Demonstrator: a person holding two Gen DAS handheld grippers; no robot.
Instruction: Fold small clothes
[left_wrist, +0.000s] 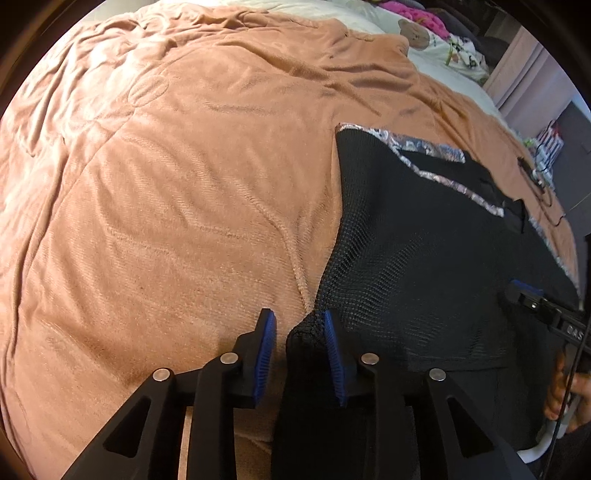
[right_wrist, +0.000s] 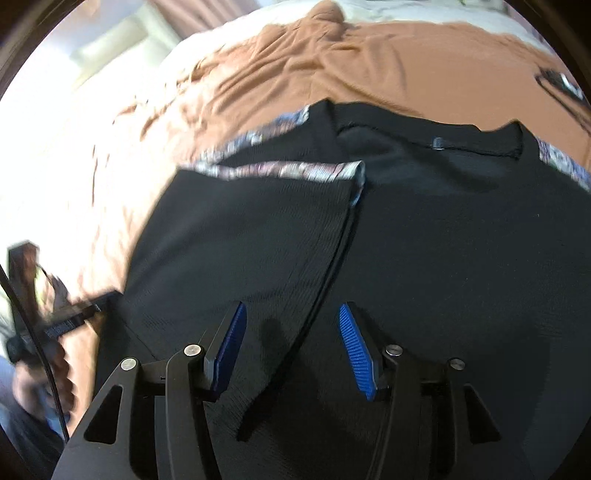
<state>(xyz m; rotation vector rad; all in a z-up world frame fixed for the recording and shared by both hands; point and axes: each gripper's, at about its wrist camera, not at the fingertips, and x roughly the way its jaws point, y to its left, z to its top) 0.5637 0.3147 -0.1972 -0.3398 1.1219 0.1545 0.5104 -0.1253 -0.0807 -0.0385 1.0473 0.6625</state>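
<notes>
A black knit top (left_wrist: 424, 240) with patterned silver-pink trim lies on a tan blanket (left_wrist: 166, 184). Its left part is folded over the middle, seen in the right wrist view (right_wrist: 258, 240). My left gripper (left_wrist: 299, 325) is open at the top's bunched lower left corner, which lies between its blue pads without being clamped. My right gripper (right_wrist: 291, 317) is open just above the top, straddling the folded flap's edge. The right gripper also shows at the right edge of the left wrist view (left_wrist: 532, 295).
The tan blanket covers a bed, wrinkled toward the far side (right_wrist: 332, 62). A cream sheet with printed pillows (left_wrist: 424, 33) lies at the head. A dark small object with a cable (left_wrist: 532, 173) rests on the blanket beyond the top.
</notes>
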